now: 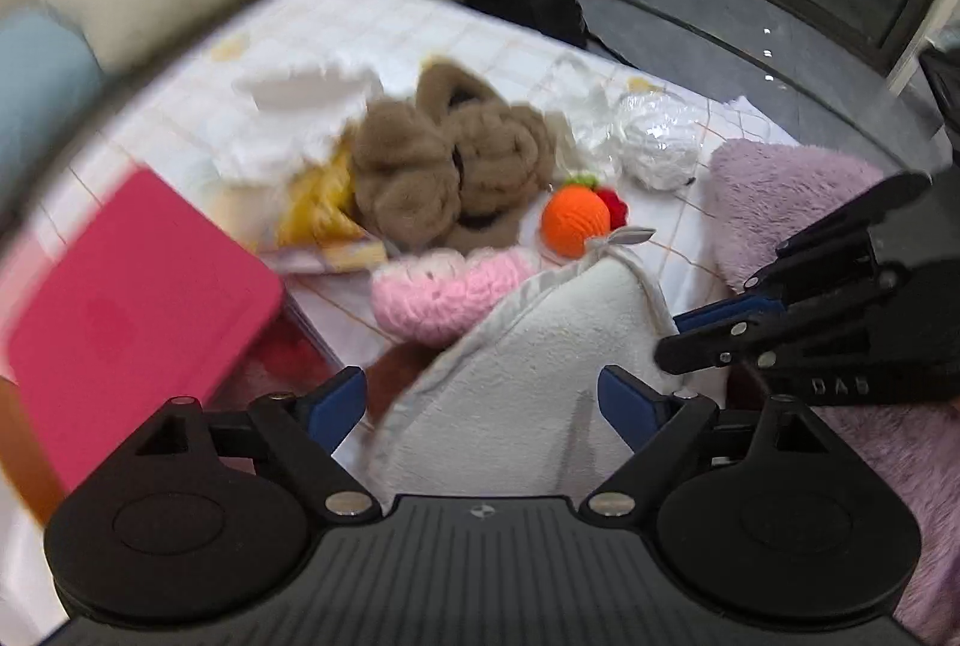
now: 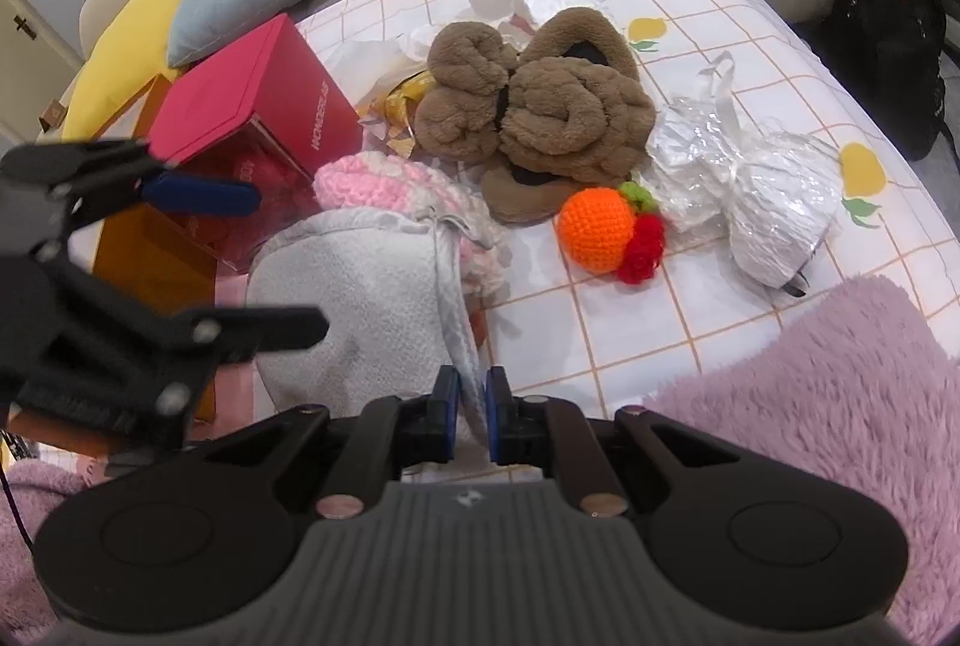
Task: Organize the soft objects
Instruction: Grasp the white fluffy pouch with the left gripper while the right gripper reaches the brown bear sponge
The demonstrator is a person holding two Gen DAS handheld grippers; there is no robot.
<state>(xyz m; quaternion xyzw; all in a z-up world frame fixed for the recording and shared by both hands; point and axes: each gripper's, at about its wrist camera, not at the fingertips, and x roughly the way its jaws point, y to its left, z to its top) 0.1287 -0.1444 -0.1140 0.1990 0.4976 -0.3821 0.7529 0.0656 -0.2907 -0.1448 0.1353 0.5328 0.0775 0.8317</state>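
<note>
A red box (image 2: 240, 106) stands at the left, close against the grey fleece cloth (image 2: 360, 298). The left gripper (image 1: 483, 400) is spread wide around that cloth; the right gripper (image 2: 472, 415) is pinching its hemmed edge. Behind lie a pink crochet piece (image 2: 372, 178), brown plush slippers (image 2: 540, 118), a crochet orange (image 2: 594, 226) and a plastic bundle (image 2: 756, 190). Bare checked sheet (image 2: 630, 322) lies open to the right, up to a purple fluffy blanket (image 2: 840, 406).

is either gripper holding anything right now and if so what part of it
The right gripper is shut on the grey fleece cloth, pinching its hemmed edge. The left gripper is open around the cloth, gripping nothing.
</note>
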